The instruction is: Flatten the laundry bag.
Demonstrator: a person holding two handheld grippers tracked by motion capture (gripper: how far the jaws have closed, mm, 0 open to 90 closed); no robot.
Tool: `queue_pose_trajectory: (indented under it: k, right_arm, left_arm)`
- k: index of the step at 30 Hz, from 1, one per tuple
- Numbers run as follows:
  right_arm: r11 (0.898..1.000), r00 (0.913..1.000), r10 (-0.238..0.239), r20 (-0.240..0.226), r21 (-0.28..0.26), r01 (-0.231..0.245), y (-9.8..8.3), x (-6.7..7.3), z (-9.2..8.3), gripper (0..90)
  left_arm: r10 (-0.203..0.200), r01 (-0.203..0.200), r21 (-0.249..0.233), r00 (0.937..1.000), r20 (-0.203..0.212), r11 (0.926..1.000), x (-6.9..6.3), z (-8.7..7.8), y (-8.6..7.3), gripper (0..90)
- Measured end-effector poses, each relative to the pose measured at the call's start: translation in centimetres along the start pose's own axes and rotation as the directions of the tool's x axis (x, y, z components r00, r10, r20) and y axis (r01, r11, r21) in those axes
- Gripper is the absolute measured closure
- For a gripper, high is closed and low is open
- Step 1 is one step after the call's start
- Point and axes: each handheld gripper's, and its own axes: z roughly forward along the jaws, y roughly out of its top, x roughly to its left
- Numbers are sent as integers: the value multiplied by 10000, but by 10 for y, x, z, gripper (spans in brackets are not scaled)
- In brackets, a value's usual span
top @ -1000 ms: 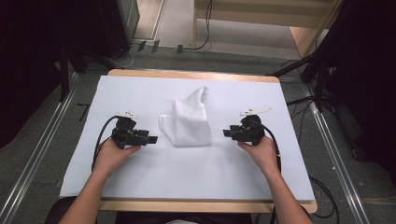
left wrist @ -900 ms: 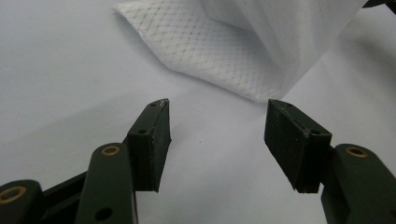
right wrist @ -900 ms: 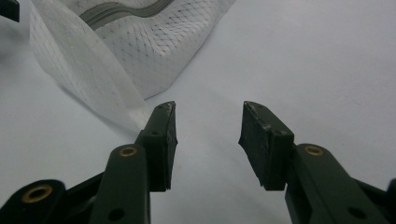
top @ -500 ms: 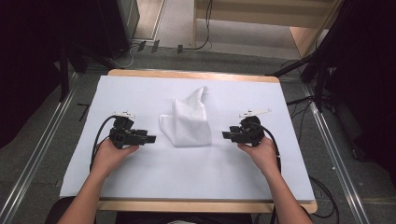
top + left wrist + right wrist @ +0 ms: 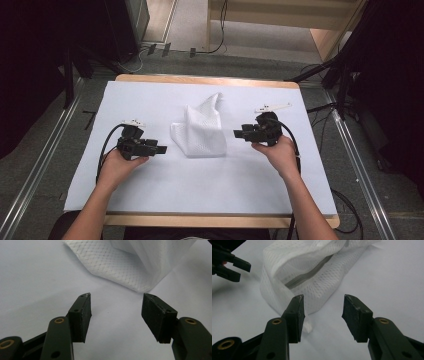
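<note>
A white mesh bag [image 5: 202,131] with a grey zipper [image 5: 309,272] lies crumpled in the middle of the white-covered table [image 5: 150,100]. My left gripper [image 5: 159,149] sits low at the bag's left, open, its pads [image 5: 83,315] apart, with bare cover between them and the bag's edge [image 5: 125,267] just beyond. My right gripper [image 5: 237,134] hovers at the bag's right, pointing at it. Its jaws have just been opening and stand open [image 5: 323,298] with nothing between them. The bag [image 5: 287,262] lies just past them, behind the left pad. The left gripper [image 5: 243,271] shows across the bag.
The table's wooden edge [image 5: 210,220] runs along the front. Cables trail from both grippers. Metal rails [image 5: 360,170] flank the table on the floor. Dark equipment stands to the left and right, and wooden furniture [image 5: 325,35] at the back.
My right gripper has lifted a little off the table beside the bag. The left gripper and the bag have stayed put.
</note>
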Motion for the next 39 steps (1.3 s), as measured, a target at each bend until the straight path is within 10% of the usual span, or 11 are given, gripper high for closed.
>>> queue_pose_trajectory:
  k: [15, 19, 28, 33, 39]
  right_arm:
    - [9981, 9980, -621, 76, 20, 621, 63, 3, 25, 518]
    - [9984, 9984, -363, -437, 412, 381, 87, -2, 49, 469]
    - [9898, 9996, -127, 266, 1422, 87, 98, -8, 102, 417]
    - [9846, 9992, -298, -253, 1717, 338, 98, -4, 113, 872]
    - [9880, 9884, -1392, -608, 596, 1428, 105, 21, 89, 886]
  left_arm:
    - [-67, 62, -269, 9998, -201, 9996, -1, -12, -9, 425]
    - [-105, 97, -239, 9995, -298, 9997, -1, -14, -14, 426]
    - [-407, 391, -350, 9981, -469, 9986, 5, -24, -24, 425]
    - [-533, 508, -433, 9970, -569, 9978, 7, -29, -27, 426]
    - [-590, 556, -601, 9967, -559, 9966, 9, -30, -27, 428]
